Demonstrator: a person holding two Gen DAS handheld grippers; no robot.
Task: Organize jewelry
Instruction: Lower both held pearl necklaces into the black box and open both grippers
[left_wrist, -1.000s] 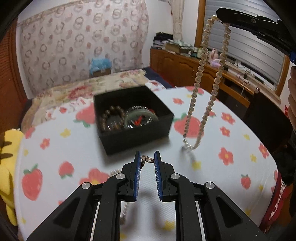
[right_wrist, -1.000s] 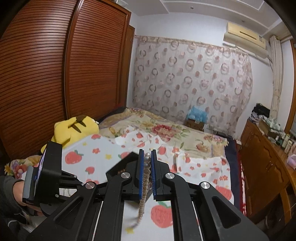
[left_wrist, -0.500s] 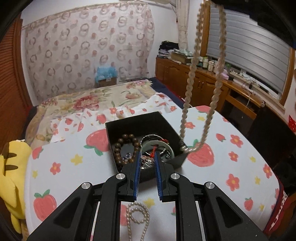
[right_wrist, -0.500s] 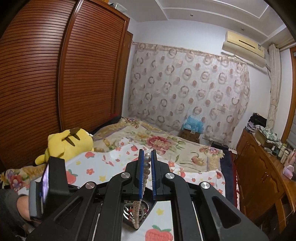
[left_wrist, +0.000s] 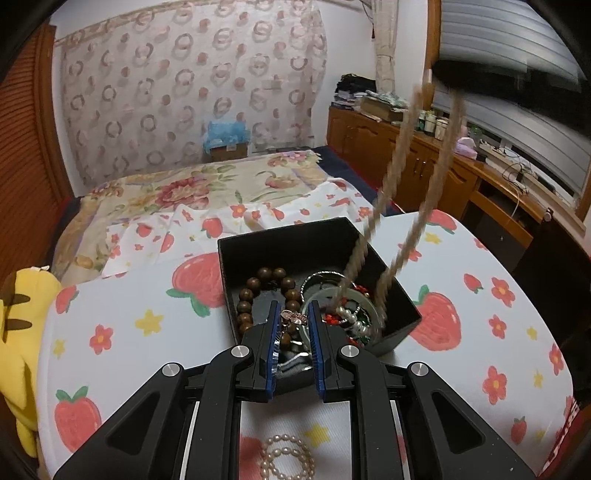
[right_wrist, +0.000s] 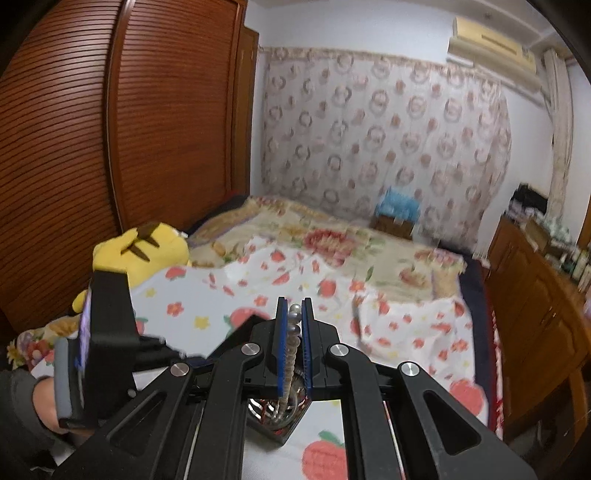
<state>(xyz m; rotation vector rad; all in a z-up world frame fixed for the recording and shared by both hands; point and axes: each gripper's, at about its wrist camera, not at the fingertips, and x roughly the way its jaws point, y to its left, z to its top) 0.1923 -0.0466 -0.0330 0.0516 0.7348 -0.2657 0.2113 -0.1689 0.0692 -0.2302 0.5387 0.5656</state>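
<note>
on the far left of the left wrist view a yellow plush toy (left_wrist: 18, 332) lies at the edge of the strawberry-print tablecloth (left_wrist: 122, 332). the left gripper (left_wrist: 293, 317) hangs over the near wall of the black box (left_wrist: 288, 238), its jaws close together with a narrow gap, and a small rose-gold clasp piece (left_wrist: 291, 318) sits pinched between the blue pads; a thin chain drops from it toward the box. below, between the gripper's arms, a short pearl bracelet (left_wrist: 286, 459) lies coiled on the cloth, outside the box. inside the box, on its left side, lies a brown wooden bead bracelet (left_wrist: 258, 291); to its right a pale green bangle (left_wrist: 332, 295) with red beads and silver pieces around it. further right a long pearl necklace (left_wrist: 389, 184), blurred by motion, hangs in two strands from the upper right, and its bottom loop reaches down into the box, onto the bangle

in the right wrist view the plush toy (right_wrist: 144, 251) is at left, with the other gripper's body in front of it. the right gripper (right_wrist: 294, 314) is near the middle, jaws almost closed on the pearl necklace (right_wrist: 293, 325), which runs down between the pads into the box corner (right_wrist: 280, 432) below
</note>
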